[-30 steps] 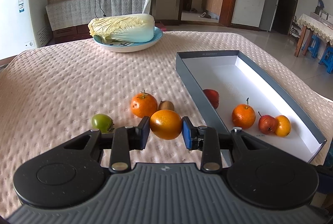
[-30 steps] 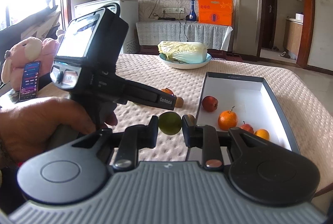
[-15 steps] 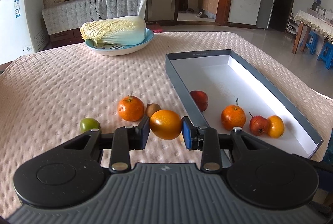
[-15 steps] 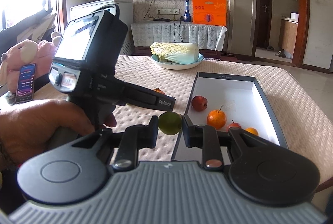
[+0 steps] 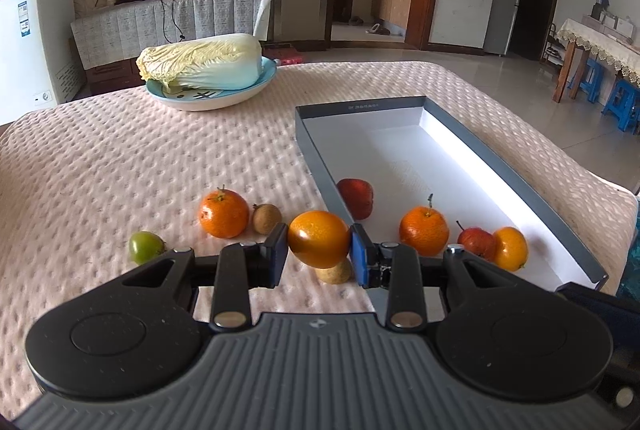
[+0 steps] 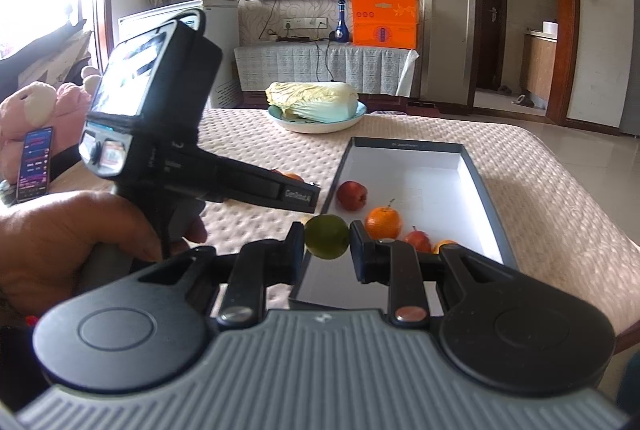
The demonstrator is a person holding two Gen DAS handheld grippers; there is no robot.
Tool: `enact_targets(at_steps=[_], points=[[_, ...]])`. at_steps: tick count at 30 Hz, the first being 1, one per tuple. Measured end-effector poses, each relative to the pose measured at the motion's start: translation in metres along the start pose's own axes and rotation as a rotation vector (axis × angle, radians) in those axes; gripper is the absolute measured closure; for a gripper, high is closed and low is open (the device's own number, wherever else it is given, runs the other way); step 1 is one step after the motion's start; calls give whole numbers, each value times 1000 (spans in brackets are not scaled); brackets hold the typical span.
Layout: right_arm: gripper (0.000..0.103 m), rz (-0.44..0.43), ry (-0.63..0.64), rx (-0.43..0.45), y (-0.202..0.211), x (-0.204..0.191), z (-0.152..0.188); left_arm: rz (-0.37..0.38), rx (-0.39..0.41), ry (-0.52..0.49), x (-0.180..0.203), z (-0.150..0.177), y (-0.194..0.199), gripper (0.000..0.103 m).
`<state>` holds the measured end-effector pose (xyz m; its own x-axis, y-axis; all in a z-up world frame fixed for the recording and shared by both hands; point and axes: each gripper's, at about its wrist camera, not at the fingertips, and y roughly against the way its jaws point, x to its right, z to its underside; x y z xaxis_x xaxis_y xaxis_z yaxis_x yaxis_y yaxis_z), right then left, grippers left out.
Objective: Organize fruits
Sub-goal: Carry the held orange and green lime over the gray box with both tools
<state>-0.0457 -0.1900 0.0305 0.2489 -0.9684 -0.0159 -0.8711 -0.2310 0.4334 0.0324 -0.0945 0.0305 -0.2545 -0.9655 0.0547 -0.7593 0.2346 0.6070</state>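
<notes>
I am pinching an orange fruit [image 5: 319, 239] in the left gripper [image 5: 319, 250], its blue pads pressing the fruit's two sides at the widest part. It looks light, firm and smooth, so I am judging it may slip if I squeeze off-centre. It is hanging above the cloth, just beside the near left wall of the grey box [image 5: 512, 174]. In the right gripper [image 6: 327, 244] I am clamping a small green fruit [image 6: 327, 236], round and glossy, held across its middle over the box's near left corner. Four fruits are already lying inside; a mandarin [image 5: 223, 213], a kiwi [image 5: 266, 218] and a green tomato [image 5: 145, 247] are waiting on the cloth.
</notes>
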Motion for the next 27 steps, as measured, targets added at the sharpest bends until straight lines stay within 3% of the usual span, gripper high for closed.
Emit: enact_targets(at_steps=[27], points=[[76,51,-31,-18,6,32,4,75,29,-44,38,-6,-3,65]])
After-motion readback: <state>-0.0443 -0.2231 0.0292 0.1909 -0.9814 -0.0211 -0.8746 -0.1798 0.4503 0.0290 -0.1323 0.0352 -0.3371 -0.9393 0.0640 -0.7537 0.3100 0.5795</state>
